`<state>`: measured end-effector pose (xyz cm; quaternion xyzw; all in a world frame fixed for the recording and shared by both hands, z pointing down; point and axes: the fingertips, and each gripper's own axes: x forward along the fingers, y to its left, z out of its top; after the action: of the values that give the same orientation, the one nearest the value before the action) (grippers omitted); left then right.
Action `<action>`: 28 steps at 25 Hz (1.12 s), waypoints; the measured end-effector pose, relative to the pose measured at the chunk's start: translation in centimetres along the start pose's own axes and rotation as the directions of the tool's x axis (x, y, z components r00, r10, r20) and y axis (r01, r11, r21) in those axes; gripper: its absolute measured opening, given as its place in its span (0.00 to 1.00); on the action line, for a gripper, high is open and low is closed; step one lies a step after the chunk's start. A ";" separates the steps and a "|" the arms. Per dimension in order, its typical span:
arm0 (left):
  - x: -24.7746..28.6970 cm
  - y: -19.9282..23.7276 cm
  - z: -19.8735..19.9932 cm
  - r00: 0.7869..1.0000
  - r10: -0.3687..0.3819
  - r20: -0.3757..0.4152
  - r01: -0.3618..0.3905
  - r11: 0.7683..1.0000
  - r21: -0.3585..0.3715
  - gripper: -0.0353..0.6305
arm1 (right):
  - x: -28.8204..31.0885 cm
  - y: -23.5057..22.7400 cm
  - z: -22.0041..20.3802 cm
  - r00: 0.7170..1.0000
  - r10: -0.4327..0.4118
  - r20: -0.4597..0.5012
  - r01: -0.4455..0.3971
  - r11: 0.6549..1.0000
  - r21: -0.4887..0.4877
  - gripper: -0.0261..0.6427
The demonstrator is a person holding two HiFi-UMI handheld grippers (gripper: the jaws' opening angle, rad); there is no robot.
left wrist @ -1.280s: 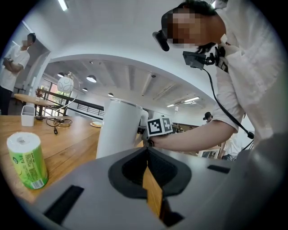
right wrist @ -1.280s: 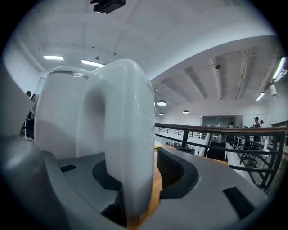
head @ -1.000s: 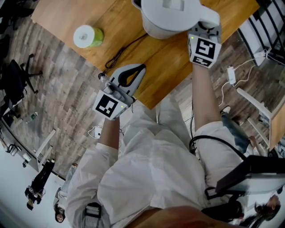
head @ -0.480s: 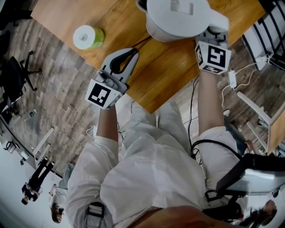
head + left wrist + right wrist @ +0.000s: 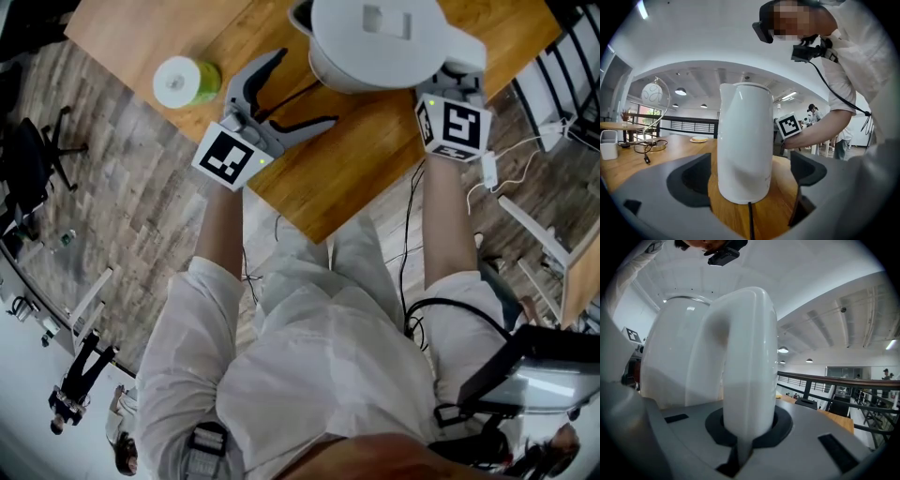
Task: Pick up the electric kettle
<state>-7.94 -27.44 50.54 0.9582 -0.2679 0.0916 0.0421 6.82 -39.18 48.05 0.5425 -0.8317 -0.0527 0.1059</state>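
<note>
Kettle stands on the wooden table, its handle clamped tight in the right gripper, probably the hold for lifting. The left gripper faces the body, its jaws opening and touching nothing, perhaps to steady it. A black cord trails between them, and a roll sits well aside.

The person wears a white short-sleeved shirt and pale trousers, lower middle of the head view, with a black cable looping at right. The left gripper and right gripper, both grey, each carry a cube with black square markers.
</note>
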 end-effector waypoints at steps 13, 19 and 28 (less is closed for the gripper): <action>6.4 2.2 0.7 0.986 -0.143 0.081 0.129 0.980 0.152 0.93 | 1.4 0.5 0.2 0.995 0.095 0.016 -0.095 0.995 0.032 0.06; 6.8 2.1 0.4 0.977 -0.188 0.103 0.170 0.971 0.166 0.93 | 1.5 0.9 0.5 0.985 0.166 0.051 -0.169 0.985 0.045 0.06; 7.2 1.7 0.3 0.977 -0.183 0.107 0.164 0.972 0.167 0.93 | 1.0 0.5 0.5 0.981 0.171 0.094 -0.179 0.980 0.092 0.06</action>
<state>-2.74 -32.54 51.73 0.9820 -0.1770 0.0501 -0.0420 5.84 -39.92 47.75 0.4690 -0.8816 -0.0247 0.0474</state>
